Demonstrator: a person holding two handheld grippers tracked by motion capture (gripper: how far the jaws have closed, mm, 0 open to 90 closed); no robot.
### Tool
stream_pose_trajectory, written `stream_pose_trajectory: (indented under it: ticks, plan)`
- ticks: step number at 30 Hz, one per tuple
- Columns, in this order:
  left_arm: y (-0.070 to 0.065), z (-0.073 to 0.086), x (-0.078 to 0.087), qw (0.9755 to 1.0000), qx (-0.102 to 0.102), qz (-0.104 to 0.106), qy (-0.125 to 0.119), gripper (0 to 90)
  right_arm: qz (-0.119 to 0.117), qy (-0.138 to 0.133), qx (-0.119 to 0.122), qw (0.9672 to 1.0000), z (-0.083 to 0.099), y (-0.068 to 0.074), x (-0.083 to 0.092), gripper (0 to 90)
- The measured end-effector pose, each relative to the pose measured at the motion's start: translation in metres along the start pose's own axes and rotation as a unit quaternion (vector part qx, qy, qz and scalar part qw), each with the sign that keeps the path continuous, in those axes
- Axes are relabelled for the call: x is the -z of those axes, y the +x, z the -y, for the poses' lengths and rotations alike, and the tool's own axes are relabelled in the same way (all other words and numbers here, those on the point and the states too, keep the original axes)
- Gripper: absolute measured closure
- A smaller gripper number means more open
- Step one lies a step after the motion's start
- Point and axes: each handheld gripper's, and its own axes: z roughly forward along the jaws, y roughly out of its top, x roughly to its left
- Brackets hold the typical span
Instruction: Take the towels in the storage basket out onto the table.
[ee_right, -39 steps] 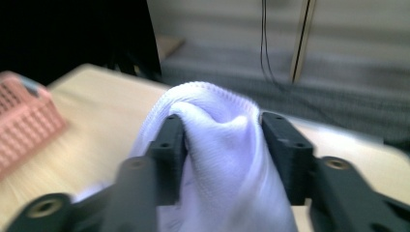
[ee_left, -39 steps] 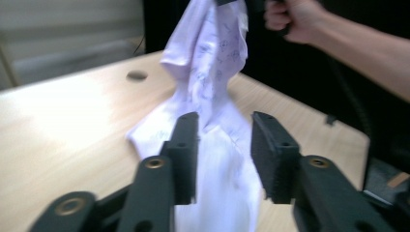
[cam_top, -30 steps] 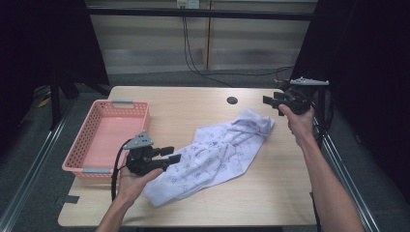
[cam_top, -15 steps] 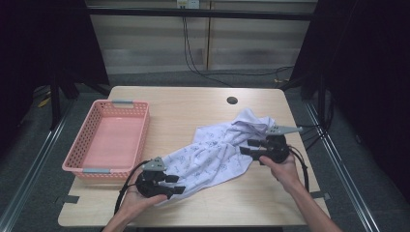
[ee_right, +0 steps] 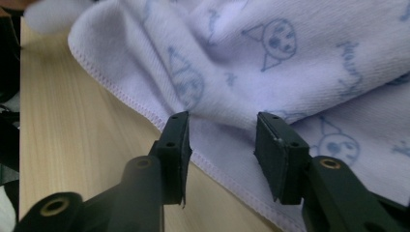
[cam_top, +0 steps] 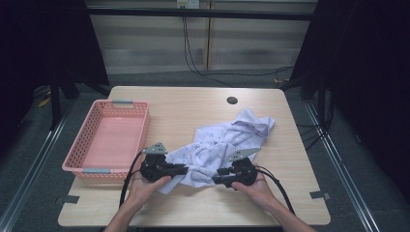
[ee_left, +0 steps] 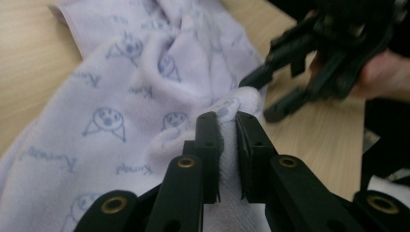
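A pale lilac towel (cam_top: pixel 227 140) printed with small cartoon faces lies crumpled across the wooden table (cam_top: pixel 193 104). My left gripper (cam_top: pixel 181 170) is at the towel's near left end. In the left gripper view its jaws have just been closing, and the gripper (ee_left: pixel 228 118) pinches a raised fold of towel (ee_left: pixel 121 96) between its pads. My right gripper (cam_top: pixel 218 175) is at the towel's front edge, pointing left. Its jaws have just been closing too. In the right gripper view the gripper (ee_right: pixel 222 125) still stands apart, with the stitched hem of the towel (ee_right: pixel 290 58) between the pads.
A pink plastic basket (cam_top: pixel 80 140) stands at the table's left side with nothing in it. A round cable hole (cam_top: pixel 232 100) is near the far edge. Bare wood lies in front of both hands and along the right side.
My right hand swept from the table's far right edge down to the towel's front hem. My left gripper sank a little and closed on a fold of the towel.
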Motion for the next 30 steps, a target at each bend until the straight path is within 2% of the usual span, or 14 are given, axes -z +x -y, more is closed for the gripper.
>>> stream_pose_trajectory:
  ticks: [5, 6, 7, 9, 10, 13, 16, 17, 18, 20, 25, 28, 29, 30]
  plan:
    - [0.002, -0.005, 0.001, 1.0, -0.001, -0.006, -0.006, 80.7, 0.015, 0.003, 0.03, 0.9994, 0.005, 0.007, -0.008, 48.9]
    - [0.002, -0.005, 0.001, 1.0, 0.001, -0.001, -0.005, 80.1, 0.034, 0.007, 0.052, 0.9981, 0.006, 0.012, -0.007, 57.3]
    - [0.002, -0.005, 0.001, 1.0, 0.001, -0.001, -0.005, 79.7, 0.034, 0.007, 0.052, 0.9981, 0.006, 0.012, -0.007, 57.3]
    - [0.0, -0.004, 0.001, 1.0, 0.001, -0.001, -0.005, 79.1, 0.044, 0.022, 0.068, 0.9965, 0.007, 0.014, -0.003, 77.0]
    - [0.0, -0.004, 0.002, 1.0, 0.0, -0.007, -0.005, 78.0, 0.037, 0.038, 0.062, 0.9967, 0.01, 0.009, 0.005, 86.1]
    - [0.0, -0.003, 0.002, 1.0, 0.002, -0.005, -0.003, 77.6, 0.032, 0.047, 0.05, 0.9971, 0.014, 0.0, 0.016, 86.9]
    - [-0.004, -0.001, 0.002, 1.0, -0.002, -0.007, -0.002, 76.1, 0.054, 0.055, 0.028, 0.9966, 0.034, -0.017, 0.05, 87.2]
    - [-0.004, -0.001, 0.002, 1.0, -0.002, -0.007, -0.002, 75.4, 0.054, 0.055, 0.028, 0.9966, 0.034, -0.017, 0.05, 87.2]
    - [-0.004, -0.002, 0.003, 0.9999, -0.005, -0.009, 0.001, 75.9, 0.078, 0.051, 0.007, 0.9956, 0.046, -0.03, 0.07, 87.3]
    - [-0.004, -0.001, 0.002, 0.9999, -0.004, -0.013, 0.004, 75.9, 0.091, 0.048, -0.004, 0.9947, 0.051, -0.037, 0.079, 87.3]
    - [-0.008, 0.002, -0.001, 0.9997, -0.008, -0.011, 0.02, 69.8, 0.163, 0.032, -0.048, 0.985, 0.064, -0.069, 0.108, 87.0]
    - [-0.012, 0.01, -0.002, 0.9987, -0.022, -0.008, 0.045, 65.6, 0.168, 0.021, -0.056, 0.984, 0.065, -0.072, 0.113, 77.5]
    - [-0.013, 0.015, -0.003, 0.9983, -0.025, -0.003, 0.053, 64.9, 0.163, -0.003, -0.054, 0.9852, 0.063, -0.065, 0.117, 67.5]
    - [-0.013, 0.024, -0.005, 0.9966, -0.031, -0.016, 0.075, 64.3, 0.162, -0.015, -0.053, 0.9853, 0.061, -0.061, 0.119, 65.0]
